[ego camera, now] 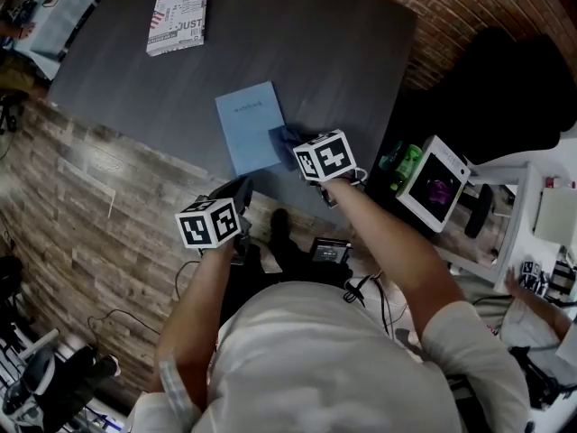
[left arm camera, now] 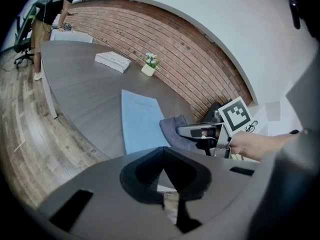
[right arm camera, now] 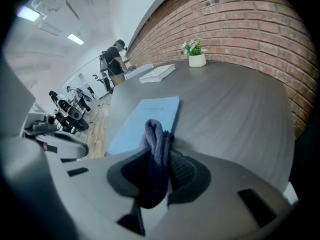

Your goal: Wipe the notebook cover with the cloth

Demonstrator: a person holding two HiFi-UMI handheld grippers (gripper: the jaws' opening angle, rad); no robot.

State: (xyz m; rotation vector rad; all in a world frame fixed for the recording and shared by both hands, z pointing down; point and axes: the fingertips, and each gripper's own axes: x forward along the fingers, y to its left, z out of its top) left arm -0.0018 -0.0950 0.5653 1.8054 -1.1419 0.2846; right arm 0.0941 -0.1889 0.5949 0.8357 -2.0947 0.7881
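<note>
Near the matte dark-grey table's (ego camera: 315,52) front edge, the flat pale-blue rectangular notebook (ego camera: 250,126) lies lengthwise away from the person. Right gripper (right arm camera: 159,159) pinches the soft crumpled dark-blue cloth (ego camera: 284,138) at its right edge; left gripper (left arm camera: 164,159) sits closed, empty.

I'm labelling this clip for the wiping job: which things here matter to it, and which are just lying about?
In the job:
light blue notebook
dark cloth, clamped in the right gripper

Just lying about:
patterned book
potted plant
left gripper, shut, holding nothing
</note>
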